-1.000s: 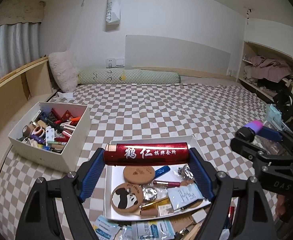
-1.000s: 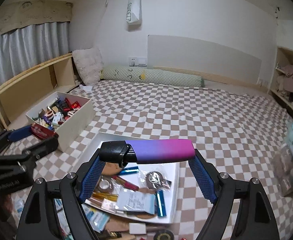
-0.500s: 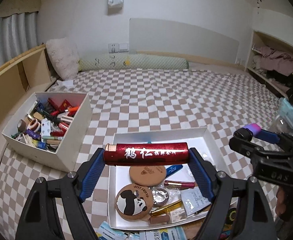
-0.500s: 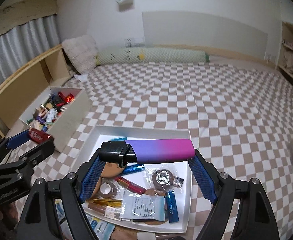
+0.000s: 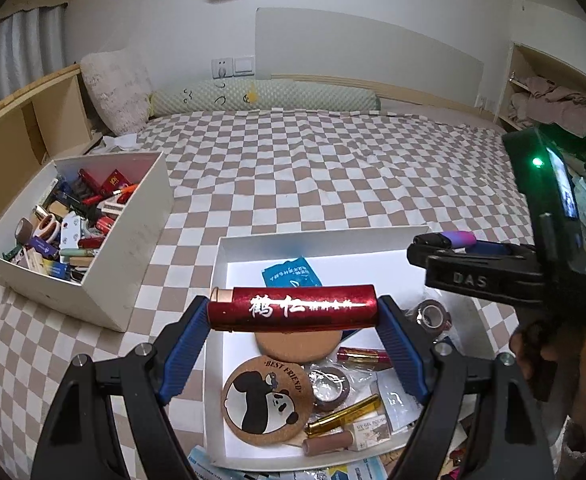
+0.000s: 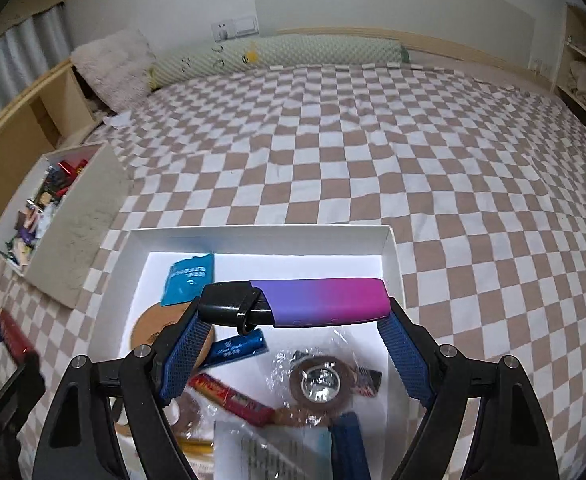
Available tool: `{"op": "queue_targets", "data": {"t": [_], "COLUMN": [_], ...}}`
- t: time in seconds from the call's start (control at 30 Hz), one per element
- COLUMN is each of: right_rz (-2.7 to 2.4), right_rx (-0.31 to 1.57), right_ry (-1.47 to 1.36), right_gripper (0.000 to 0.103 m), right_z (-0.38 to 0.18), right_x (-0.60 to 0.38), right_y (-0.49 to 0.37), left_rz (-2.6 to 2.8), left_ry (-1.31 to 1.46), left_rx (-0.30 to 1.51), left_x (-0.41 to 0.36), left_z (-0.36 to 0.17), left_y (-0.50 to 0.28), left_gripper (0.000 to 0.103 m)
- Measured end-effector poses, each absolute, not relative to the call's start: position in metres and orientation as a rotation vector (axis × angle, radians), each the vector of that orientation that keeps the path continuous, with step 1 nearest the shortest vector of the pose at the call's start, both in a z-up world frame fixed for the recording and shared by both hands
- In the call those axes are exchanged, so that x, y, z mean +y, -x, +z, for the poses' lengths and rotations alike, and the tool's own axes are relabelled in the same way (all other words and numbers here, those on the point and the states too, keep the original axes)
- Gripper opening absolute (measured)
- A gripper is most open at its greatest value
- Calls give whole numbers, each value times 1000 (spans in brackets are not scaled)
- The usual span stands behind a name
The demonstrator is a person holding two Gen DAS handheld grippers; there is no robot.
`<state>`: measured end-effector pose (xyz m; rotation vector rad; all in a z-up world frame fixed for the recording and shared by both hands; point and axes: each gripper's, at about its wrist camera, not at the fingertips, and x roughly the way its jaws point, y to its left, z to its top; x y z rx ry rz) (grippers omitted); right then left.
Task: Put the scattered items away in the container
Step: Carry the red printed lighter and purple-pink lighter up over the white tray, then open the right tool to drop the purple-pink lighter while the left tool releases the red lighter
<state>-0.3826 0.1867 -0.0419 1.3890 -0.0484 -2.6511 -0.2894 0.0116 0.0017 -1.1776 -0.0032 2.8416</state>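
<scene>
**Both grippers loaded above the shallow tray**

Plainly, each hand carried one item. The left gripper [image 5: 293, 312] had its blue fingers [image 5: 183, 354] pinching a glittery red tube [image 5: 293, 309] end to end, the tube lying crosswise with white characters on its side and a pale cap at its left end. It hung over a shallow white tray [image 5: 325, 236] resting on the checkered bedspread [image 5: 333, 168].

The right gripper [image 6: 293, 312] pinched a purple-to-pink device [image 6: 325, 301] the same way (a black cap and strap loop sat at its left end, against the left pad). It too was above the tray, near the tray's far half. In the left wrist view that gripper showed at the right edge, with part of a hand [image 5: 585, 380] behind it.

Inside the tray lay a panda coaster [image 5: 267, 394] marked "BEST FRIEND", a plain cork disc [image 5: 297, 346] just beyond it, a teal sachet [image 5: 291, 274] near the far wall, wrapped tape rolls [image 6: 319, 386], a blue tube [image 6: 239, 347], a red and gold stick [image 5: 363, 355] and a gold tube [image 5: 345, 414]. More packets lay past the tray's near edge.

A deeper white box [image 5: 133, 240], already crowded with small items, stood to the left of the tray, apart from it. A green bolster [image 5: 265, 98] and a fluffy cushion [image 5: 117, 88] lay at the bed's far end.
</scene>
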Motion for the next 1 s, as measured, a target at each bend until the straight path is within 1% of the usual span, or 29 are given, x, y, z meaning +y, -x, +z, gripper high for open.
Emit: {"op": "queue_targets", "data": {"t": [0.2,0.23,0.27,0.33,0.6,0.73,0.83,1.0], "right_rz": [-2650,-2662,-2671,-2678,-2654,-2621,-2603,-2594], "right_rx": [-70,-78,-86,-117,-200,-302,-365,-368], "right_ry": [-1409,-1395,-1382,-1352,-1301,-1284,-1263,-1243], "right_gripper": [85,88,97,103,103,103,103,103], "right_z": [-60,-61,-61,-59,-45,-39,-33,-28], "right_x": [190,192,192,196,205,216,223,228], "right_y": [395,395,396,395,385,381,376,370], "left_rz": [2833,2833,2831,2824,2781,2755,2739,2712], "left_ry": [1228,1233,1238,1252,1273,1288,1293,1308], "left_rx": [-5,-13,-24,-36,-59,-68,-108,-189], "left_x": [11,10,9,10,22,29,30,34], "left_z": [-16,-18,-20,-25,-38,-44,-48,-54], "left_y": [301,303,304,308,322,334,345,366], "left_gripper": [83,83,83,83,83,83,83,82]}}
